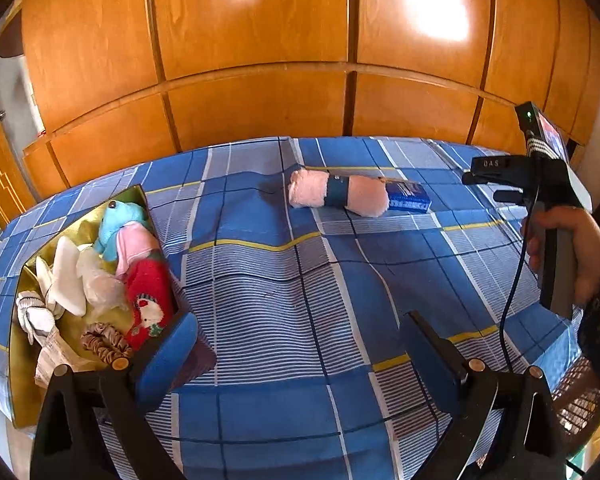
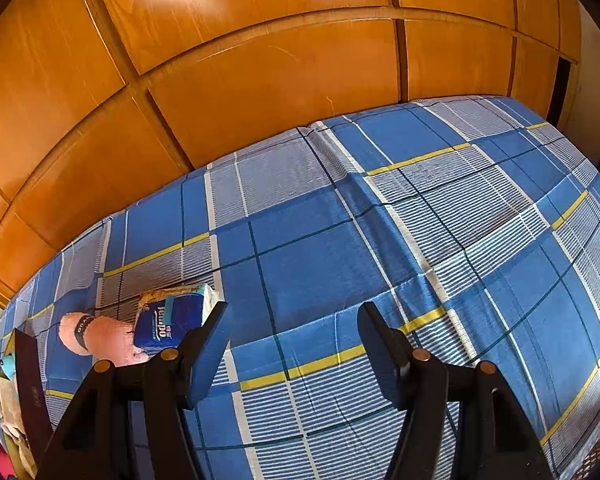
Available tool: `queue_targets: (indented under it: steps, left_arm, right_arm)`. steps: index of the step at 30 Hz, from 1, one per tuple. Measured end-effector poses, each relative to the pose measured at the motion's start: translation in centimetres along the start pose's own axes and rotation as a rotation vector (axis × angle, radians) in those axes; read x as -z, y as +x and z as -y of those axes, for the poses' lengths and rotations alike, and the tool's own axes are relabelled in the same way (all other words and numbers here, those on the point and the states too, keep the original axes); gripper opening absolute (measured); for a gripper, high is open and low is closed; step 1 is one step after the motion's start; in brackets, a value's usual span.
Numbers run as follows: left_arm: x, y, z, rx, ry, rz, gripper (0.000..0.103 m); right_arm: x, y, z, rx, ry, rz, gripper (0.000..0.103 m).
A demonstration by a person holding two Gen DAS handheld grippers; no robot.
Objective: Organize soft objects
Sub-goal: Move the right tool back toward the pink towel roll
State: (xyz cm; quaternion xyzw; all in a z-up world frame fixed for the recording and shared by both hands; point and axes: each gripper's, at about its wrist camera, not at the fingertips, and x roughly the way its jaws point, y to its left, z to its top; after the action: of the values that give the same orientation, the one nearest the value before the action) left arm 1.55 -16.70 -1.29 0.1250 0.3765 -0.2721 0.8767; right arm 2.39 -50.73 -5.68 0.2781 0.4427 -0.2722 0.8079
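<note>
Nearest, left claw (image 1: 300,356) spread wide over blue plaid bedsheet (image 1: 284,280), nothing between its blue pads. Right claw (image 2: 294,344) likewise spread and empty above the bed. Left of it, open gold-lined box (image 1: 24,380) crammed with soft toys and socks. Farther off, pink fluffy rolled towel (image 1: 336,194) with dark band lying on the sheet, touching blue tissue packet (image 1: 410,197). Beyond, orange wooden wardrobe panels (image 1: 252,40).
</note>
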Motion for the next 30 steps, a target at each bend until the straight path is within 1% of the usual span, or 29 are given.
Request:
queue_targets:
  steps: [9,18,23,26,30]
  left_arm:
    - [0.0,0.8,0.9,0.008,0.026,-0.015,0.102]
    - [0.0,1.9,1.8,0.039,0.031,-0.044,0.102]
    - [0.0,2.7,2.3,0.059,0.027,-0.069,0.102]
    - [0.2,3.3,2.5,0.071,0.026,-0.089,0.095]
    - [-0.2,4.2,2.5,0.123,0.002,-0.13,0.091]
  right_arm:
    - [0.0,0.2,0.3,-0.001,0.017,-0.008,0.065]
    - [-0.1,0.1,0.4,-0.023,0.036,-0.01,0.065]
    - [-0.2,0.2,0.5,-0.051,0.056,-0.016,0.065]
    - [-0.1,0.2,0.4,-0.058,0.059,-0.02,0.065]
    - [-0.1,0.2,0.4,-0.062,0.061,-0.023,0.065]
